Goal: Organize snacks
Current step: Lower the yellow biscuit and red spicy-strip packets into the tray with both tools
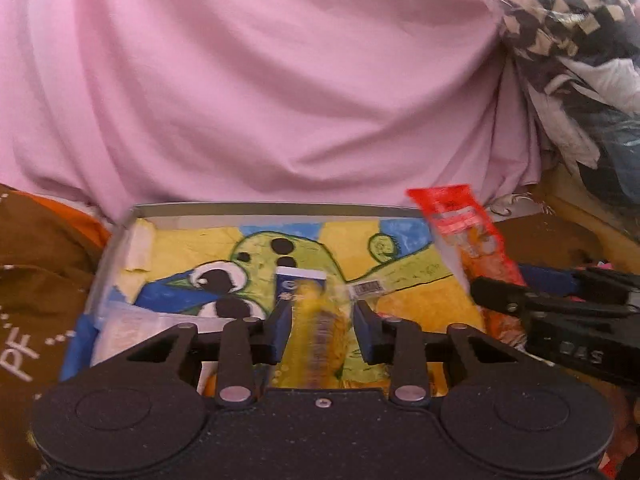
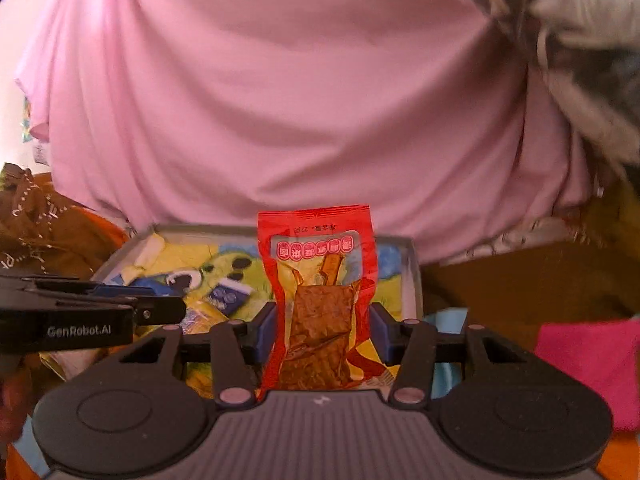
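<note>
I take the shallow tray (image 1: 120,248) with the painted paper lining as my landmark, its grey rim running in front of a big pink sheet (image 1: 260,80) that fills the background. My left gripper (image 1: 322,316) hangs over the near part of the tray with its blue-padded fingers (image 1: 282,330) partly spread around a yellow snack packet (image 1: 316,332); the packet is blurred, and I cannot tell whether the pads actually press it or merely flank it. Just beyond that packet, on the tray's painted floor, lies a small blue and white packet (image 1: 298,280). My right gripper (image 2: 320,332) sits at the tray's right side, its fingers (image 2: 266,330) drawn in against a red packet (image 2: 320,300) with a clear window showing a brown slab of food; the packet stands upright between the pads, its top edge rising above the tray's far rim in the right wrist view. From the left wrist camera the same red packet leans over the tray's right wall. A brown cloth with white lettering (image 1: 36,300) lies left of the tray, and a bright pink cloth (image 2: 588,368) lies to its right.
</note>
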Available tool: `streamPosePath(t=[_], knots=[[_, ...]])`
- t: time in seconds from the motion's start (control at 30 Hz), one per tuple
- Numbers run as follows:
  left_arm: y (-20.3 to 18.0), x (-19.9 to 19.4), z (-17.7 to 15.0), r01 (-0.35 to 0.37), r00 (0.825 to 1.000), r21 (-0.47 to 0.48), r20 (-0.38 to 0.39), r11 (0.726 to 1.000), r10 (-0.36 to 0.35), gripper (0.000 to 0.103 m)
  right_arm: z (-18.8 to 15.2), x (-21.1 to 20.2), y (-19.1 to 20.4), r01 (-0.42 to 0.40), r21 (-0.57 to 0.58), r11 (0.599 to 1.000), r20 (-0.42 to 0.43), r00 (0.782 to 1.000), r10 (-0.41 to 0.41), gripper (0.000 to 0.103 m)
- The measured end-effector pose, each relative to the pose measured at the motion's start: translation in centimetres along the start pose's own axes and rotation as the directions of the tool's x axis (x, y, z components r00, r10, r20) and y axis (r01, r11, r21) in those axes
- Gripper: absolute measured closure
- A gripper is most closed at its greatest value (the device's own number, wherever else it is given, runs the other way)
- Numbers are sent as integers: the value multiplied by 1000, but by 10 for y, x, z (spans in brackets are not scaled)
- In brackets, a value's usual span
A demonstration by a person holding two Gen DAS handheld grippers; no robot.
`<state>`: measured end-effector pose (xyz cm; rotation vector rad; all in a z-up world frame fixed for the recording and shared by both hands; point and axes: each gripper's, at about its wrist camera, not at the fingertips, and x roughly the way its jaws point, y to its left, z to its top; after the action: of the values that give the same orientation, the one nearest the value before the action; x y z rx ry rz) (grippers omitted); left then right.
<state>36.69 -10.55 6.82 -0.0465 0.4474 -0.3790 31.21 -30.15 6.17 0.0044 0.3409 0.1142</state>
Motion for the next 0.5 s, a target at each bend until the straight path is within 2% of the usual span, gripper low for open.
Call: streamPosePath(t=[0.13, 0.27, 0.37, 0.43, 0.5], knots=[[-6, 16, -9, -4, 999, 13, -49, 1000, 5, 67, -2, 16, -6, -2, 11, 1000, -36, 999, 2, 47], [-2, 20, -15, -17, 998, -22, -61, 1000, 15, 66, -1, 25, -8, 8, 1, 1000, -60, 998, -8, 41], [3, 17, -14, -22, 998, -43, -51, 999, 20, 56, -2, 21, -5, 19, -8, 1000, -57, 998, -20, 33], [5, 14, -13, -28, 999, -64, -44, 998, 25, 48, -1, 15, -4, 25, -10, 1000, -33, 999, -25, 22], [7, 8, -10, -28, 999, -95, -40, 995, 24, 41, 2, 7, -3, 29, -14, 999, -9, 1000, -29, 16]])
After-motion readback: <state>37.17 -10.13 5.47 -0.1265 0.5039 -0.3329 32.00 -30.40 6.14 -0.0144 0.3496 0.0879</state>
